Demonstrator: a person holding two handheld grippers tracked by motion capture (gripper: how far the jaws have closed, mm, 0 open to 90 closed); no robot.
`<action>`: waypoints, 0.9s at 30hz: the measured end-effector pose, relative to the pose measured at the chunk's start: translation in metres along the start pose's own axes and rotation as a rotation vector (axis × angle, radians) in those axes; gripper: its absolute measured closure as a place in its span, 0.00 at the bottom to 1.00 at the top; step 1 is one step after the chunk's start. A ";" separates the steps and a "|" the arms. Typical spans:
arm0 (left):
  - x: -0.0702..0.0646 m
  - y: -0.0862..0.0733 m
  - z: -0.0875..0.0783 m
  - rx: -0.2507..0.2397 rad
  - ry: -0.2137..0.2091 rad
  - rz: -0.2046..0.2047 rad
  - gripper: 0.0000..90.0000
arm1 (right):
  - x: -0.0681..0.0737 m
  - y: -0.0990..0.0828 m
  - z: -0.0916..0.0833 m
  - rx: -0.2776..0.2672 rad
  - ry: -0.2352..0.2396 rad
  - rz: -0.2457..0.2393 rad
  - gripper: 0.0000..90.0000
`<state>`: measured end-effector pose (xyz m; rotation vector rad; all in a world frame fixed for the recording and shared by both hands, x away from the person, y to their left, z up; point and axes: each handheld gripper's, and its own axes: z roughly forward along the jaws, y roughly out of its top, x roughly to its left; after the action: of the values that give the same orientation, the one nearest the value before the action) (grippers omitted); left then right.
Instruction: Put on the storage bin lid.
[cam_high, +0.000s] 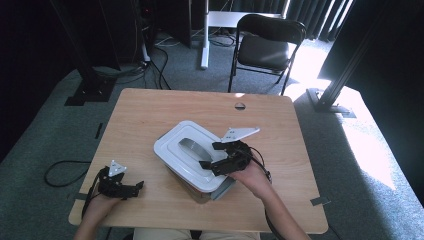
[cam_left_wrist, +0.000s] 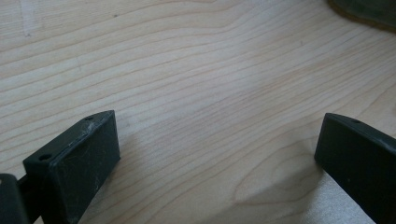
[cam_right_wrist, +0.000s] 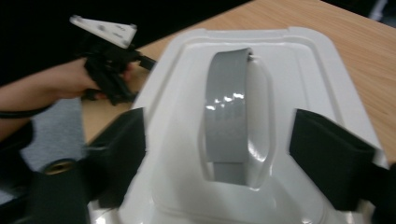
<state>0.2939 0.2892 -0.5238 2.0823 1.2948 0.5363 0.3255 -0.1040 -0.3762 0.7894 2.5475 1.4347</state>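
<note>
High view is showing the white-lidded container (cam_high: 192, 159) sitting mid-table with its lid seated — the right gripper (cam_high: 214, 156) hovering jaws apart over the grey handle (cam_right_wrist: 227, 119), grasping nothing, the left gripper (cam_high: 131, 189) resting open on the table (cam_high: 150, 107) — lifting seemingly yet to come.

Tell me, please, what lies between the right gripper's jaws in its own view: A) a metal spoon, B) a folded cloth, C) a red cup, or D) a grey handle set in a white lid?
D: in the right gripper view, the open right gripper straddles the grey handle recessed in the white lid.
</note>
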 end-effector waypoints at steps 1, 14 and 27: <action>0.000 0.000 0.000 -0.005 0.000 -0.004 0.01 | 0.001 0.001 0.002 0.011 -0.021 -0.003 0.20; 0.000 -0.001 0.000 0.006 -0.012 0.013 0.01 | 0.014 -0.008 0.021 0.054 -0.097 -0.029 0.74; 0.000 -0.001 -0.001 0.005 -0.014 0.012 0.01 | 0.018 -0.023 0.024 0.009 -0.079 0.036 0.75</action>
<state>0.2928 0.2899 -0.5241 2.0955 1.2782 0.5236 0.3096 -0.0863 -0.4052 0.8793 2.4953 1.3737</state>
